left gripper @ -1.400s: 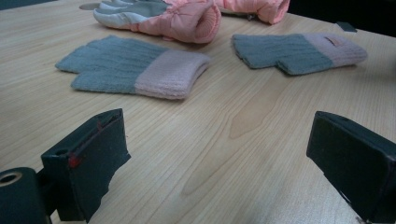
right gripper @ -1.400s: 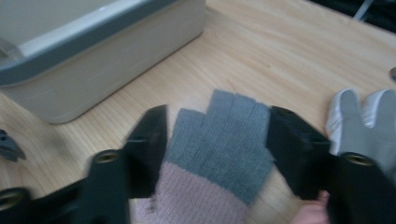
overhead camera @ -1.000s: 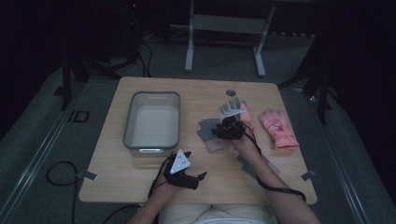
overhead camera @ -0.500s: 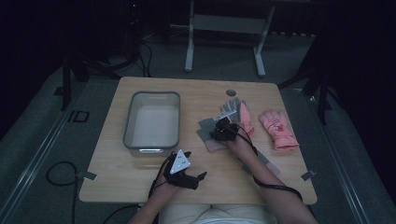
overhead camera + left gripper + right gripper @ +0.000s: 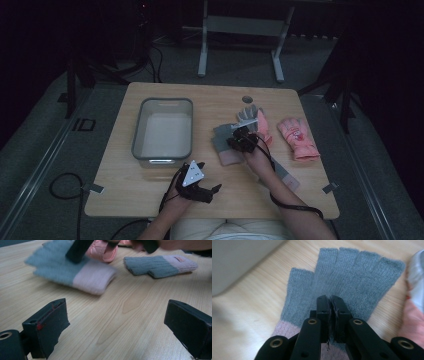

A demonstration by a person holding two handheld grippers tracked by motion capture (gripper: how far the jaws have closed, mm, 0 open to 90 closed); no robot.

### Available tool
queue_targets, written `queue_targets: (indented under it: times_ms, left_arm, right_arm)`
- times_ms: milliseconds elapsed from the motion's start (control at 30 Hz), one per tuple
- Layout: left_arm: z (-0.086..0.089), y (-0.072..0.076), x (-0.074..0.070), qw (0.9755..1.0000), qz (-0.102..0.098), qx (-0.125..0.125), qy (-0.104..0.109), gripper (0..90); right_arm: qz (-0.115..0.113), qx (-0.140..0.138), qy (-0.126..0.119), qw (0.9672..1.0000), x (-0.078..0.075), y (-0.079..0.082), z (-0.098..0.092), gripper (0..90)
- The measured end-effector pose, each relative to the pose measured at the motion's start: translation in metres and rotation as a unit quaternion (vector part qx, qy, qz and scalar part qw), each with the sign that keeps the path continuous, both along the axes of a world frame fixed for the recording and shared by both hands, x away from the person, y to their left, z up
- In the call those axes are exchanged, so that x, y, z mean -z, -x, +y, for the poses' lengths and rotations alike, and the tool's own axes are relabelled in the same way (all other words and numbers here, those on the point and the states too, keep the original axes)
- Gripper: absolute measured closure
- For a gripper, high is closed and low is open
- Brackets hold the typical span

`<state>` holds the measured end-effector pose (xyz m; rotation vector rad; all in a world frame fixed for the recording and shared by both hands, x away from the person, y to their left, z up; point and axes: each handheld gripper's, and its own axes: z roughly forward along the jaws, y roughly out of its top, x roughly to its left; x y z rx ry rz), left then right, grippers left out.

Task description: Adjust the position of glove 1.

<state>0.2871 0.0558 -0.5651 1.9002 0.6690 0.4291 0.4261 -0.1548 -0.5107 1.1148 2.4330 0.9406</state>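
Grey glove with the pink cuff is pinched in the right gripper. Jaws have just been closing and now stand together on a fold of knit at the palm, just above the cuff. Fibres show in the seam between the pads.

Going outward from that gripper:
- Glove lies flat on the table, directly under and ahead of the jaws. Long axis runs along the gripper's line of sight: cuff nearest the jaws, fingers fanned away from them.
- In the high view the same glove sits mid-table, cuff toward the person, just right of the grey bin. Bin and glove are near but apart.
- A pink glove lies close on the glove's other side; its edge looks to touch or nearly touch, can't tell which.
- Second grey glove lies further toward the person's right, behind the right forearm.
- Another pink glove lies well off to the right.

Left gripper rests near the front edge, jaws wide apart, nothing between them. It points at the pinched glove from cuff side, well apart from it.

Key relation, as I judge it: bin is to the left of the pinched glove and the right hand is the nearer one and already has the grip, so the move is a lift and a short carry leftward. Pinch is small and mid-palm, so fingers and cuff will likely droop on the lift.
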Motion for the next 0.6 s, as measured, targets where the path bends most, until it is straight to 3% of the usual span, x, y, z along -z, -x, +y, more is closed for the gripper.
queue_targets:
  times_ms: [133,300,400,500,600]
  left_arm:
    - [0.0,0.0,0.0,1.0,0.0,0.0,0.001,4.6]
    - [0.001,0.0,0.0,1.0,0.001,-0.002,0.003,4.6]
    - [0.001,0.0,0.0,1.0,0.0,-0.001,0.003,4.6]
    - [0.0,0.0,0.0,1.0,0.0,0.0,0.004,4.6]
    - [0.001,-0.001,0.0,1.0,0.0,-0.001,0.003,4.6]
  right_arm:
    - [-0.021,-0.001,-0.016,0.9996,-0.024,0.027,-0.005,85.4]
    - [-0.036,0.022,-0.037,0.9984,-0.045,0.062,-0.015,85.5]
    - [-0.041,0.035,-0.032,0.998,-0.044,0.08,-0.019,85.4]
    - [-0.028,0.054,-0.028,0.9978,-0.031,0.092,-0.024,85.4]
    - [0.0,0.074,-0.041,0.9964,-0.012,0.096,-0.03,85.4]
